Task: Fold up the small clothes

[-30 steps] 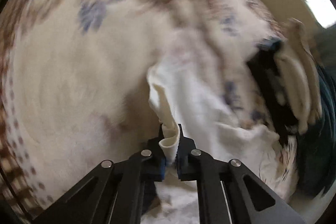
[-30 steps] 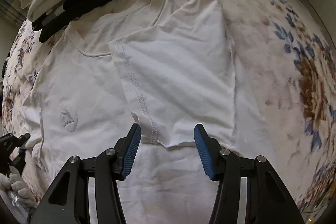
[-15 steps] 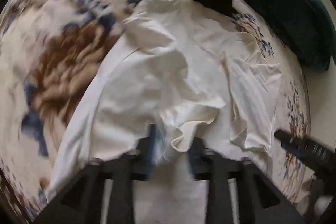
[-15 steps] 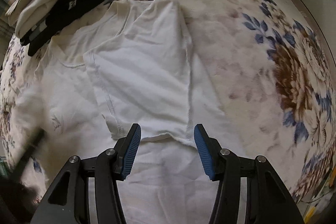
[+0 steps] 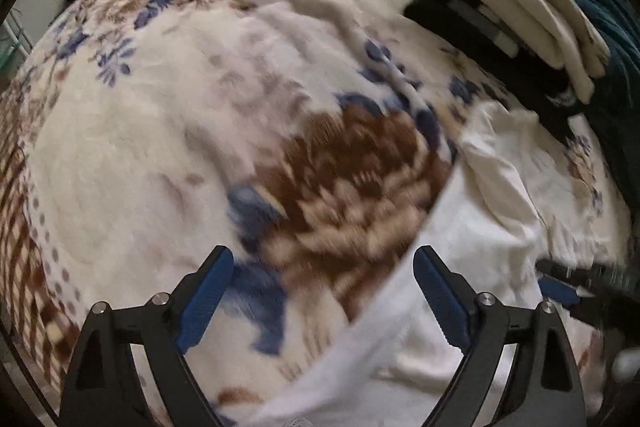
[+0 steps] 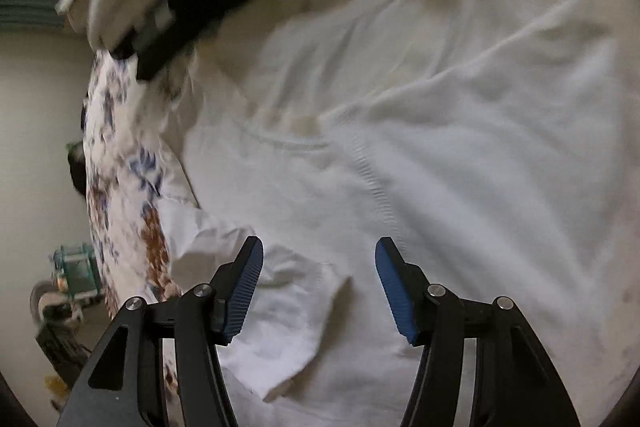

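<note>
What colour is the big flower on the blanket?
The big flower is brown and cream with blue leaves, on a cream blanket. The left wrist view shows it best.

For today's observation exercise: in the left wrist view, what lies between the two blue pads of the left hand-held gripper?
Only the floral blanket, with the white T-shirt's edge beside the right-hand pad; nothing is gripped as the left hand-held gripper's jaws are opening.

A floral blanket (image 5: 248, 131) covers the bed. A white T-shirt (image 6: 420, 167) lies spread on it beneath the right jaws; folded clothes (image 5: 516, 15) are stacked beyond the left jaws, upper right.
</note>
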`<action>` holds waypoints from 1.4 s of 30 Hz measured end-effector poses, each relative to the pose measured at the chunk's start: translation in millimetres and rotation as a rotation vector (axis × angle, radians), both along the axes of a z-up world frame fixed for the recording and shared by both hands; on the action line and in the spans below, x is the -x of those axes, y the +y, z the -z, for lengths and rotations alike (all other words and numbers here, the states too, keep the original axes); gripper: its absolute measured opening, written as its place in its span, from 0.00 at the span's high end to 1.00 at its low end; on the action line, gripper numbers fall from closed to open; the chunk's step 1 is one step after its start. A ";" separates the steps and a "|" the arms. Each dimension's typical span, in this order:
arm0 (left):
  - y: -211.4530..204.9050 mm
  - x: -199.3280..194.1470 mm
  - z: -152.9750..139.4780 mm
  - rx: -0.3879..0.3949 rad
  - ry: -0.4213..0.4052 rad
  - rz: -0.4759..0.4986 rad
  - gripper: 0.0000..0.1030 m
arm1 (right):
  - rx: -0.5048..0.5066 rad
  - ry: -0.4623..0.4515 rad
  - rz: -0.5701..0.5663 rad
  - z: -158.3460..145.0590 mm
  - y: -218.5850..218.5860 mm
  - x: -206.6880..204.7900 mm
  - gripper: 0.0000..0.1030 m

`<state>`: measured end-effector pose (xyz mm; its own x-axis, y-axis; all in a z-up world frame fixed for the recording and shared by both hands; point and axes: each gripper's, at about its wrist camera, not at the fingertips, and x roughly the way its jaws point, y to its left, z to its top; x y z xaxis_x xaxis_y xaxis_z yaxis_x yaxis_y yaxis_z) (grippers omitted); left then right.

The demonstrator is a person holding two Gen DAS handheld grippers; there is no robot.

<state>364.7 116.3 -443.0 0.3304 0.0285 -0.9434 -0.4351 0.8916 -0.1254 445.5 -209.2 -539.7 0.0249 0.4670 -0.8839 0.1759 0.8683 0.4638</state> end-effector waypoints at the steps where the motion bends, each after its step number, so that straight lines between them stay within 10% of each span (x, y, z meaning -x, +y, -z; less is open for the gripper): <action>1: 0.1 -4.5 1.5 -0.004 -0.003 0.004 0.11 | 0.007 0.003 -0.027 2.3 7.4 -0.7 0.43; 2: -1.0 -8.2 2.3 -0.010 -0.002 0.009 0.11 | 0.017 -0.007 -0.069 3.0 17.0 0.7 0.48; 4: -9.3 -18.3 8.6 -0.021 0.003 0.027 0.11 | 0.084 -0.045 -0.159 1.0 35.9 7.3 0.89; 7: -19.2 -31.1 14.0 -0.025 0.018 0.045 0.11 | 0.195 -0.116 -0.186 -9.0 41.0 18.2 0.97; 14: -33.2 -45.0 24.5 -0.010 0.044 0.074 0.11 | 0.303 -0.052 -0.111 -22.9 2.7 16.7 0.96; 19: -39.1 -37.2 31.1 -0.069 0.057 0.066 0.11 | 0.177 -0.118 -0.063 -55.9 5.6 -10.8 0.54; 26: -39.9 -23.6 49.9 -0.124 0.103 0.052 0.11 | 0.076 -0.153 -0.376 -42.6 128.0 -74.9 0.53; 29: -39.8 -21.6 52.0 -0.142 0.108 0.065 0.11 | 0.217 -0.168 -0.524 -23.3 167.0 -79.6 0.54; 35: -32.9 -25.2 56.1 -0.109 0.111 0.051 0.11 | 0.383 -0.176 -0.204 -32.3 91.5 -107.2 0.54; 42: -26.4 -25.4 51.2 -0.109 0.108 0.042 0.11 | 0.216 -0.201 -0.224 -57.0 72.9 -113.4 0.53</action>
<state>390.1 89.9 -494.2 0.2301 0.1215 -0.9656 -0.4031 0.9149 0.0190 558.9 -136.3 -482.7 0.1264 0.2841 -0.9504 -0.1056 0.9565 0.2718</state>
